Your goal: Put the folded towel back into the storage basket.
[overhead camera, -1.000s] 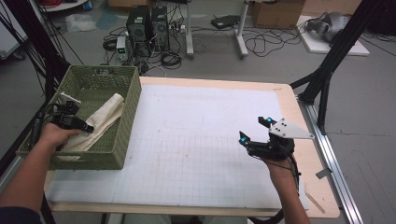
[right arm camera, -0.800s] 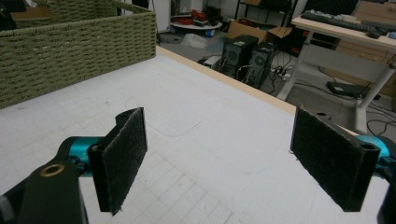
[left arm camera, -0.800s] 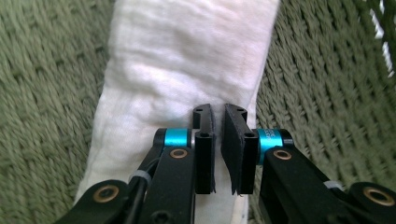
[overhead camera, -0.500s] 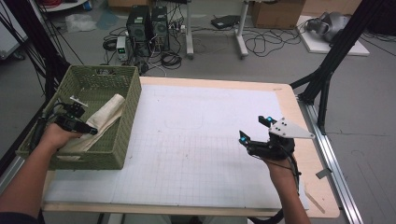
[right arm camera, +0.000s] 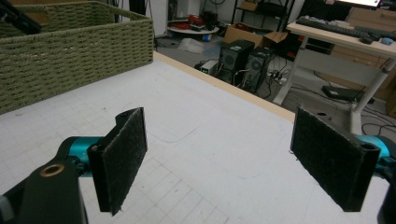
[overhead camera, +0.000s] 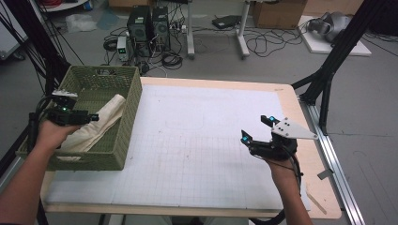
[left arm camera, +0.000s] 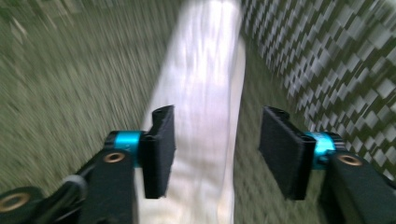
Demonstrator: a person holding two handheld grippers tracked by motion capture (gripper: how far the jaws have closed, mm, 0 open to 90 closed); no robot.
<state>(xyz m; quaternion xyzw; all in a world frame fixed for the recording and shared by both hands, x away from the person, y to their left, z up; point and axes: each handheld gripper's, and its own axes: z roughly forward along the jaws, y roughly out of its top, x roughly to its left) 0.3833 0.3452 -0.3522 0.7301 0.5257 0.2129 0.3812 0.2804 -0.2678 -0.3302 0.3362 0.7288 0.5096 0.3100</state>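
Observation:
A cream cloth (overhead camera: 103, 117) lies folded in the green woven basket (overhead camera: 133, 105) at the table's left edge. My left gripper (overhead camera: 94, 117) hovers over the basket's left half, just above the cloth. In the left gripper view its jaws (left arm camera: 218, 116) have just been opening and stand apart, with the cloth (left arm camera: 205, 79) lying below the gap and neither pad pressing on it. My right gripper (overhead camera: 258, 129) is held over the white mat near the table's right side. Its jaws (right arm camera: 224, 140) are wide open with nothing between them.
The white gridded mat (overhead camera: 197, 140) covers most of the wooden table (overhead camera: 291, 103). The basket's wall (right arm camera: 70, 51) stands far left in the right gripper view. Computer towers (overhead camera: 150, 23), cables and a desk leg lie on the floor beyond. A black frame post (overhead camera: 328, 70) rises at the right.
The left gripper has lifted a little above the cloth and its jaws have opened, letting the cloth go into the basket. The right gripper has stayed put.

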